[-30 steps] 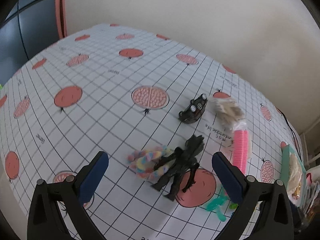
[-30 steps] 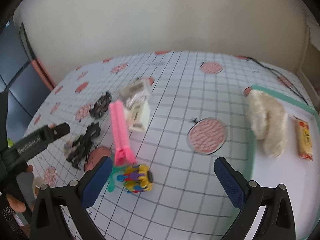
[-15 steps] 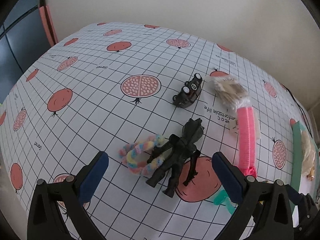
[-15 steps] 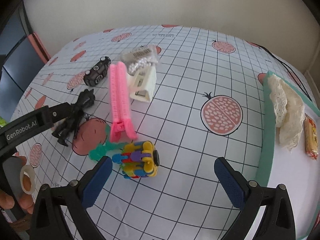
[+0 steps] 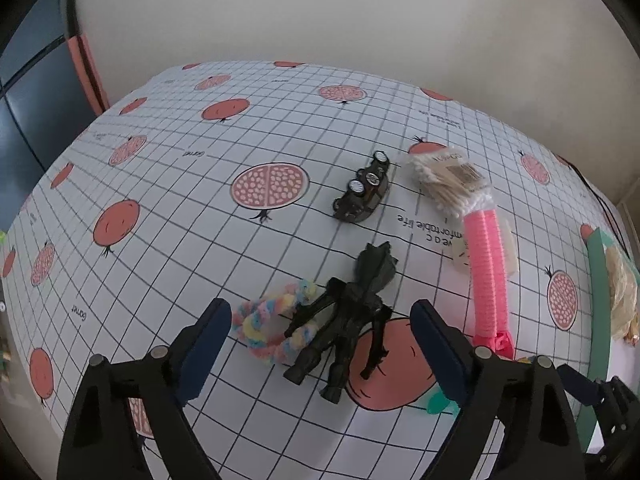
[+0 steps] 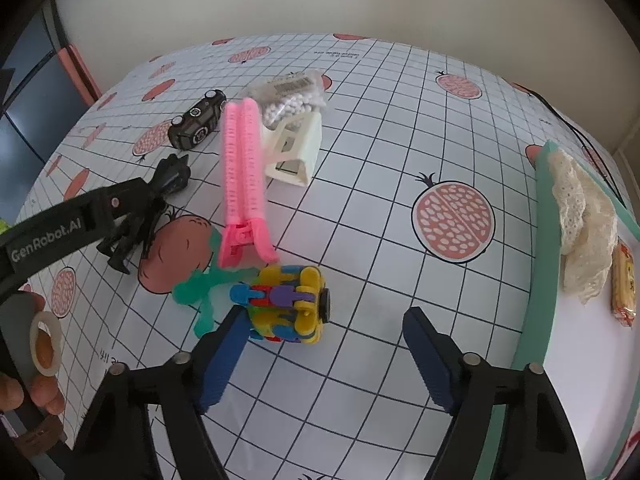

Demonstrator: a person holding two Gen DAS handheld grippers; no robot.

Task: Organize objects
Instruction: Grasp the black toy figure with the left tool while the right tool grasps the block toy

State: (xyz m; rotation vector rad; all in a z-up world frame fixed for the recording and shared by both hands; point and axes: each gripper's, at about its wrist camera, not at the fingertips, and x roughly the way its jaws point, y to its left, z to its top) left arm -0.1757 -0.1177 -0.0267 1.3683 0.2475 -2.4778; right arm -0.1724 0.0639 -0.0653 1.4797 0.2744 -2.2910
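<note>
Toy car (image 5: 363, 192) behind figurine (image 5: 344, 320), yarn loop (image 5: 268, 326) touching its left — hair clip (image 5: 488, 276) right.

Bright, soft, even daylight across both views, shadows faint and short beneath the toys. Heavy fisheye bending curves the grid lines of the tablecloth (image 5: 168, 216), black vignette in every corner. Slight softness toward the edges; centre crisp, no glare.

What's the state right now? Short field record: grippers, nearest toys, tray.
left gripper: open, over the black figure
right gripper: open, near the multicolor block toy
beside figure: pastel scrunchie, touching
pink clip: lying on the table
green-rimmed tray: holds lace cloth and snack packet
</note>
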